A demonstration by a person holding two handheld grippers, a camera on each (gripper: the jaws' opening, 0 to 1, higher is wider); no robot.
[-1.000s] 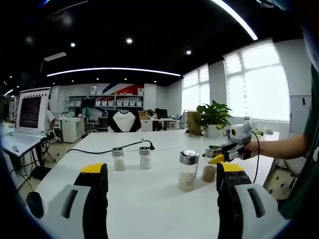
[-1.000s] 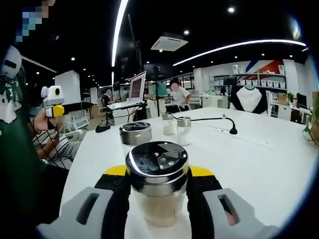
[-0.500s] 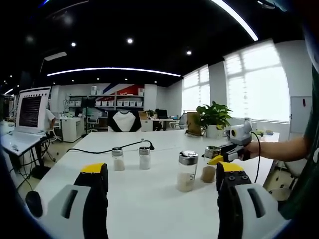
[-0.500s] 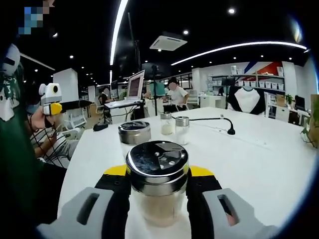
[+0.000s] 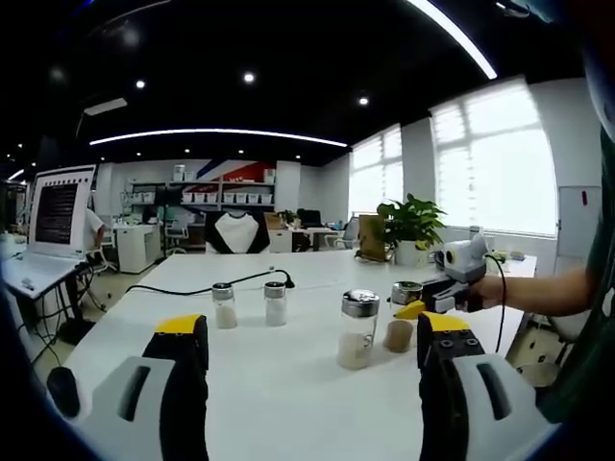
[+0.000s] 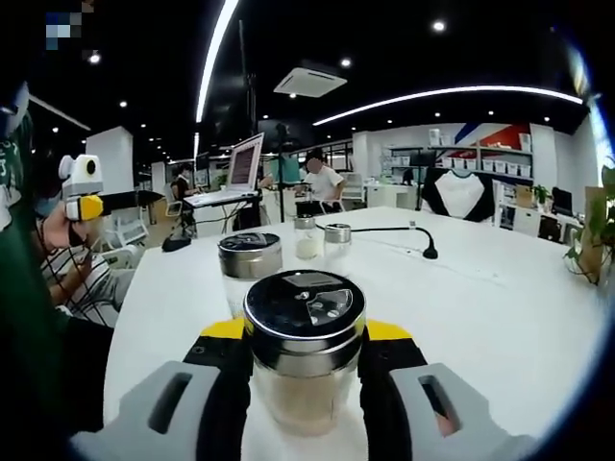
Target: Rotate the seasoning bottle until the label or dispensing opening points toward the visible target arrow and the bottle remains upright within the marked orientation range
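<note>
A glass seasoning bottle [image 6: 304,384] with a steel dispensing lid and pale powder stands upright on the white table [image 6: 500,317]. My right gripper [image 6: 304,336] is shut on it, its yellow-tipped jaws pressed to both sides of the glass. In the left gripper view the same bottle [image 5: 402,319] shows at the right, with the right gripper [image 5: 434,300] and a person's hand behind it. My left gripper [image 5: 312,331] hangs open over the table's near edge, holding nothing. It appears far left as the left gripper [image 6: 85,206] in the right gripper view.
A second, taller bottle [image 5: 357,329] stands just beside the held one, seen as the bottle [image 6: 250,274] behind it. Two small shakers [image 5: 224,305] [image 5: 275,303] stand further back, near a black cable [image 5: 207,290]. A laptop [image 5: 53,216] and a mouse [image 5: 62,391] lie left, a plant [image 5: 411,226] behind.
In the right gripper view the background has slid left while the held bottle stays fixed between the jaws: that camera has turned. The left gripper view has shifted only slightly.
</note>
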